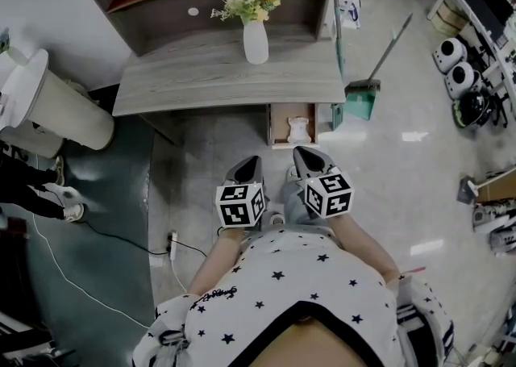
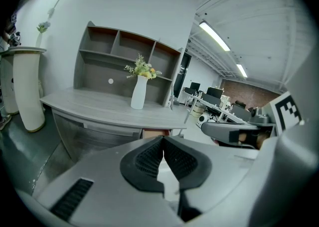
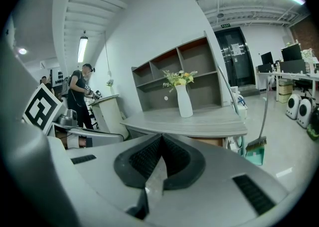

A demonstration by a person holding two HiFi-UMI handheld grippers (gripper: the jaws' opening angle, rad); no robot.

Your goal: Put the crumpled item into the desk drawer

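The crumpled item point(image 1: 299, 128) lies inside the open desk drawer point(image 1: 280, 125), which juts from under the right end of the grey desk point(image 1: 201, 79). A white vase point(image 1: 255, 43) of flowers stands on the desktop. Both tools hover side by side close to the person's body, apart from the drawer: the left gripper point(image 1: 247, 166) and the right gripper point(image 1: 307, 157) each have their jaws pressed together on nothing.

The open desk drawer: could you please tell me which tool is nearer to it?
Right. The right tool sits just in front of the drawer, in line with it; the left tool is farther back and off to its left.
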